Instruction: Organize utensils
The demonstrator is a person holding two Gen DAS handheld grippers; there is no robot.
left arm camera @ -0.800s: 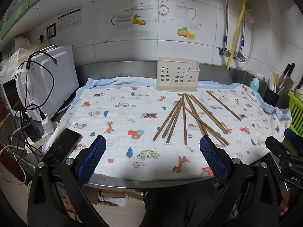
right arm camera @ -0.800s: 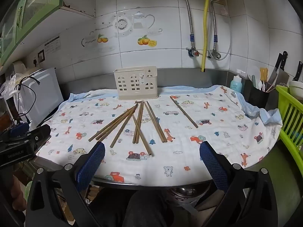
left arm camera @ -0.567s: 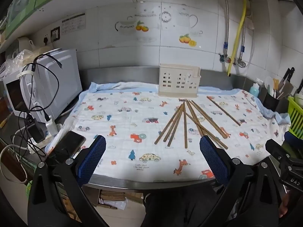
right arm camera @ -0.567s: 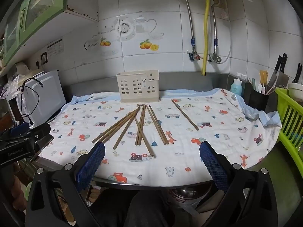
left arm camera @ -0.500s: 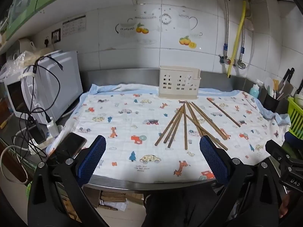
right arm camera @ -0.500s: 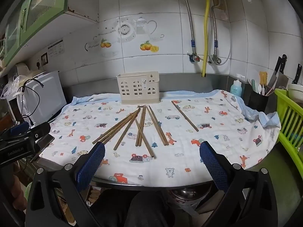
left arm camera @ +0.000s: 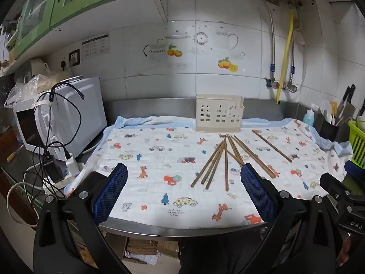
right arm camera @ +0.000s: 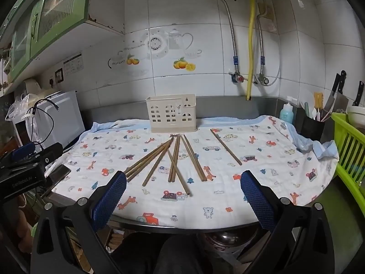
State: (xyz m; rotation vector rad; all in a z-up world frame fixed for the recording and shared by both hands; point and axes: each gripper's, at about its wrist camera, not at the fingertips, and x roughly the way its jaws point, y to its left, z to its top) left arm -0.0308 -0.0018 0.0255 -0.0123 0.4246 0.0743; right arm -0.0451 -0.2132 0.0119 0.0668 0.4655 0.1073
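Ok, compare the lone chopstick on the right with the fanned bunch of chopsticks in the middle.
The lone chopstick lies apart on the printed cloth, touching nothing; the fanned bunch of chopsticks overlap and cross. The lone one slants away to the left; the bunch converges toward the cream utensil holder. Both are brown wood, flat on the cloth, and ungrasped.

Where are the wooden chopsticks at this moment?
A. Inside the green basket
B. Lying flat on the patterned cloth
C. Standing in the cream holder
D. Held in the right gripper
B: the chopsticks lie loose on the cloth, in front of the holder; both grippers are open and hold nothing.
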